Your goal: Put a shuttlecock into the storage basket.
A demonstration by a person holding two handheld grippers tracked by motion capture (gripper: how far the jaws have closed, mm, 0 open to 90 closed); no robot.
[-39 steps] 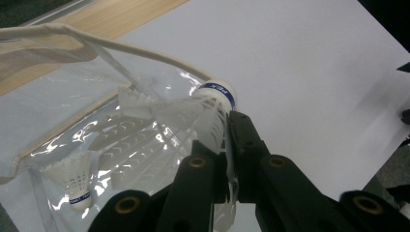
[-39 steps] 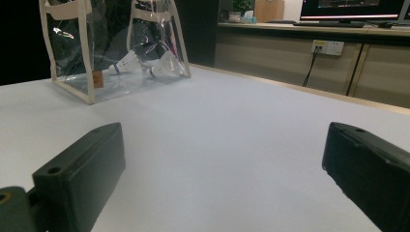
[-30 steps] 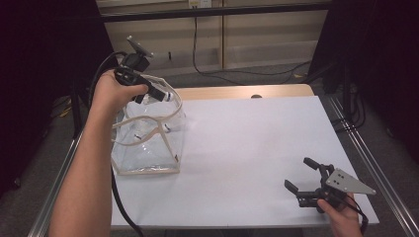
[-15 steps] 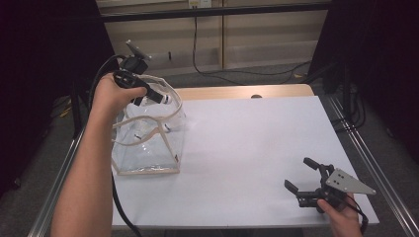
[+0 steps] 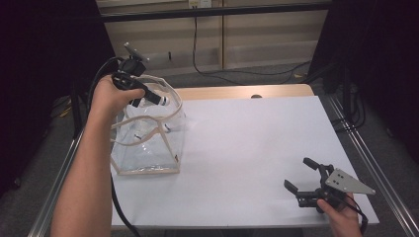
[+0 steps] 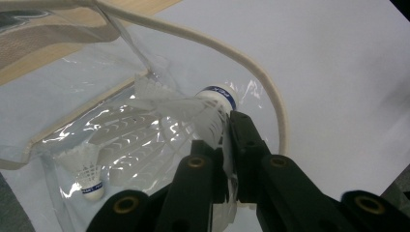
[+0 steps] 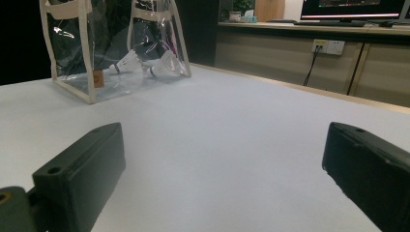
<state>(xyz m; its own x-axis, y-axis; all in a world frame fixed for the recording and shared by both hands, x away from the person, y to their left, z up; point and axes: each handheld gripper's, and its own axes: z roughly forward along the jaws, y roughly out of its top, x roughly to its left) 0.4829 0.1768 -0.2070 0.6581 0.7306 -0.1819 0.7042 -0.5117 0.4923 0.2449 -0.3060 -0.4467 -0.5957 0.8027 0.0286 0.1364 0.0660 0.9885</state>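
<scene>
Feathers of a white shuttlecock with a blue-banded cork tip [image 6: 212, 104] sit pinched between my left gripper's [image 5: 148, 95] jaws, clenched on the skirt; much of that skirt is hidden behind the black jaws in the left gripper view, and its lower edge is cut off at the bottom. I hold it over the open mouth of the clear plastic tote bag with cream fabric trim and handles [image 5: 148, 148], which stands at the left of the white counter [image 5: 257, 148]. A second white shuttlecock [image 6: 87, 174] lies on the bag's floor, blurred by glare and creases in the plastic. From the right gripper view I make out two shuttlecocks inside the bag, small and dim. My right gripper [image 5: 309, 180] rests near the counter's front right corner, well apart from the bag, jaws released wide with nothing between them.
</scene>
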